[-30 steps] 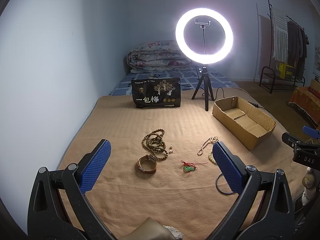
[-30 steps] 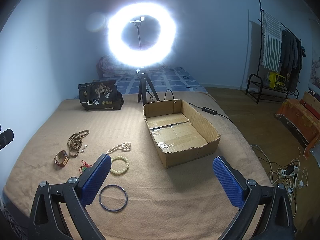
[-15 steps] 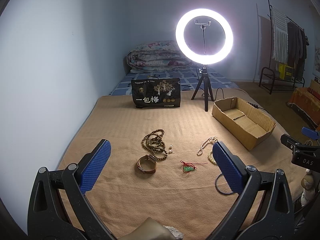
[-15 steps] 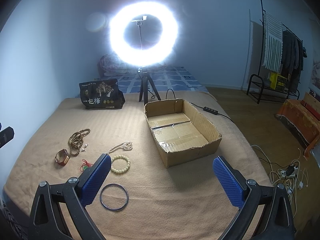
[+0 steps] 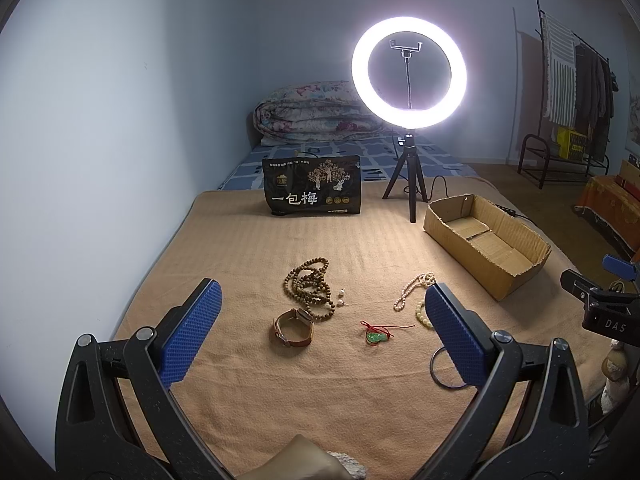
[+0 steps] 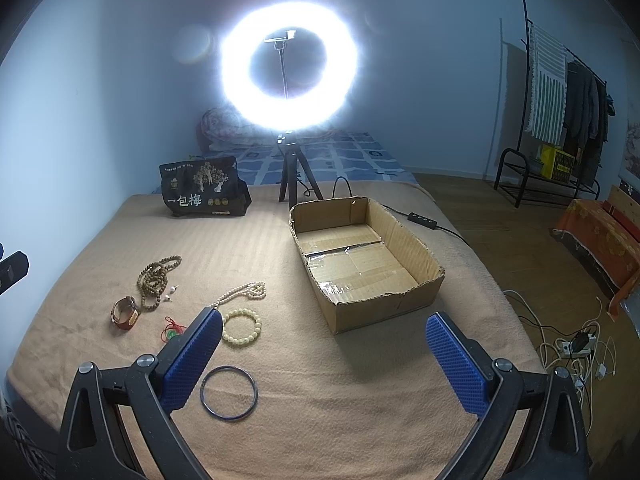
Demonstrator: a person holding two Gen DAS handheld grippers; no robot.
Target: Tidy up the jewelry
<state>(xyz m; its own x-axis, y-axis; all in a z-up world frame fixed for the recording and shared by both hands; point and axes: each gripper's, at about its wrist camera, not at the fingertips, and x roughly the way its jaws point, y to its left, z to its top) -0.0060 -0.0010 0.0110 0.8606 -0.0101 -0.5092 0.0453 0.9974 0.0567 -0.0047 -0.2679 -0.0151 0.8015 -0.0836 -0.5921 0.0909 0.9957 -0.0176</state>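
Left wrist view: the left gripper (image 5: 320, 328) hangs above the tan blanket (image 5: 248, 248), jaws spread wide and holding nothing. Between them lie the wooden bead string (image 5: 310, 288), at 12 o'clock from the watch (image 5: 293, 327), and the green pendant (image 5: 375, 337) at 3 o'clock from the watch.

Right wrist view: the right gripper (image 6: 322, 356) also has its jaws spread, holding nothing. The cardboard box (image 6: 424, 300) sits at 12 o'clock. The dark bangle (image 6: 228, 393), pale bead bracelet (image 6: 241, 327) and pearl strand (image 6: 240, 292) lie by the left jaw.
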